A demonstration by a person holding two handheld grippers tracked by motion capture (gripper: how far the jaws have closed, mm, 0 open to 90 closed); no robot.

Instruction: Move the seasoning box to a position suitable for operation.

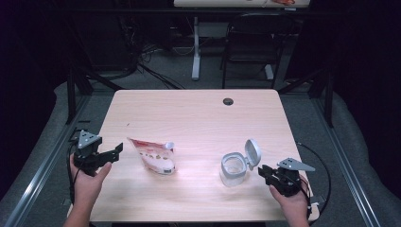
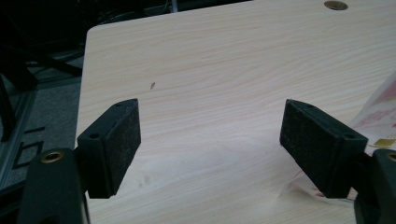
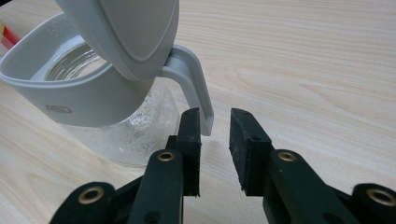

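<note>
My right gripper (image 3: 215, 126) lies low and level, jaws half spread with nothing between them, just beside the jar's (image 1: 233, 169) open lid tab. My left gripper (image 1: 115, 150), jaws wide and empty, hovers left of the pouch (image 1: 153, 155) on the desk (image 1: 198, 113).

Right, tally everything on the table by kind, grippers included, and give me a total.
Pouches: 1, the red and white snack pouch, lying flat
Containers: 1, the clear container with its grey flip lid open
Grippers: 2, the left gripper with jaws wide open, the right gripper beside the container, its jaws apart on nothing
Total: 4
</note>
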